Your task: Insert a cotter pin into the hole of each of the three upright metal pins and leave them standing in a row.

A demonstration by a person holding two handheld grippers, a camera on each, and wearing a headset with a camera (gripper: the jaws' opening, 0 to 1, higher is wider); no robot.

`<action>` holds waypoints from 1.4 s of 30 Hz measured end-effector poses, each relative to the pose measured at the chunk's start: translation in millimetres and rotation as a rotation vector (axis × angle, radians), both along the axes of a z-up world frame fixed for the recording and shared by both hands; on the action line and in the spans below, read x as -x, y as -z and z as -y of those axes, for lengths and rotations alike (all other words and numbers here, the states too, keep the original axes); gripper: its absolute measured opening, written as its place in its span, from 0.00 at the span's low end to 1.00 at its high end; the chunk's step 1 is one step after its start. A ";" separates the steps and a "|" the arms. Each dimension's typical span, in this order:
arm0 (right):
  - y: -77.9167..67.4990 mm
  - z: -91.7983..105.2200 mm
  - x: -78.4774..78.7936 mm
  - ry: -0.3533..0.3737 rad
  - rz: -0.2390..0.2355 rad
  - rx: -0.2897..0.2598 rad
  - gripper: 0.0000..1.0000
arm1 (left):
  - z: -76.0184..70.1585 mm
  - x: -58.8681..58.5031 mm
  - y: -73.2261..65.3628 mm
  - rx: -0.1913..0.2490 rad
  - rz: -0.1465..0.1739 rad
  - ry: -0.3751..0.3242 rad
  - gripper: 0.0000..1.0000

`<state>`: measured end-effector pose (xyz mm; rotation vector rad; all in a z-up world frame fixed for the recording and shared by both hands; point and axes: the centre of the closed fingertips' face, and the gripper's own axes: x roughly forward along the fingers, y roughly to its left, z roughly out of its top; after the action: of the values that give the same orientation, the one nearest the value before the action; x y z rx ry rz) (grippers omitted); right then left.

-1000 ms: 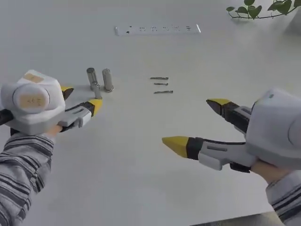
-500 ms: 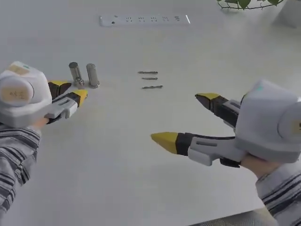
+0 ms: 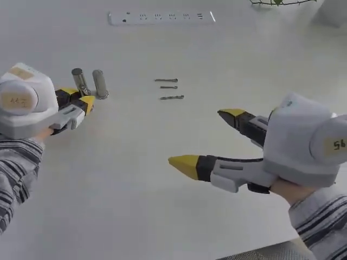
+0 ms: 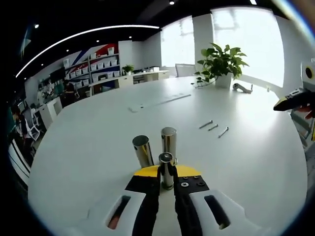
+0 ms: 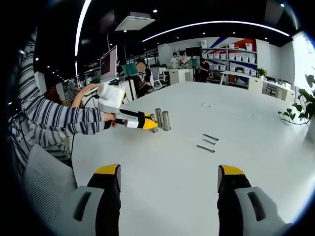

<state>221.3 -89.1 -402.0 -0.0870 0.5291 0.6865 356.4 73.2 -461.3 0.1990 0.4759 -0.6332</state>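
White and smooth, the tabletop [image 3: 135,179] is judged to give no hold, so the two free upright cylindrical steel pins [image 4: 169,140] could be toppled if the left gripper [image 3: 80,97], pinched on the third steel pin [image 4: 166,169] just beside them, is swung sideways. The right gripper [image 3: 205,138] is held spread and empty. Three thin cotter pins [image 3: 169,89] are laid mid-table, apparently parallel. An open-plan office [image 5: 197,59] is seen beyond, with a leafy potted plant [image 4: 219,61].

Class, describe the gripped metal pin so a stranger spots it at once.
On the white table, left of the cotter pins, stand three metal pins. The gripped pin is nearest, clamped in the left gripper; the other two stand free.
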 end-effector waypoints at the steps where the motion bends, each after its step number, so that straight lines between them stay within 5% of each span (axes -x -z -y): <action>1: 0.7 0.6 -0.5 0.003 0.002 0.004 0.80 | -0.8 -0.7 0.5 -0.001 -0.001 -0.009 0.06; 6: 2.8 1.2 -1.4 0.010 0.002 0.009 0.80 | -1.4 -1.4 0.7 0.032 -0.021 -0.050 0.06; 14: 0.2 0.7 -2.1 0.023 0.013 0.004 0.81 | 0.0 1.2 -0.1 -0.002 -0.003 -0.064 0.05; 17: 0.0 1.5 -1.9 0.025 0.016 0.009 0.81 | 1.1 4.3 -0.4 0.012 -0.026 -0.079 0.05; 23: 0.6 2.3 1.7 0.023 0.012 0.010 0.81 | 13.3 17.5 -8.5 0.038 -0.023 -0.098 0.05; 42: 3.2 5.6 11.0 0.007 -0.004 0.025 0.80 | 55.3 61.1 -3.8 0.066 -0.059 -0.082 0.05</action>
<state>210.2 -94.6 -405.3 -0.1074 0.5418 0.6732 295.3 17.9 -457.5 0.0983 0.5170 -0.5749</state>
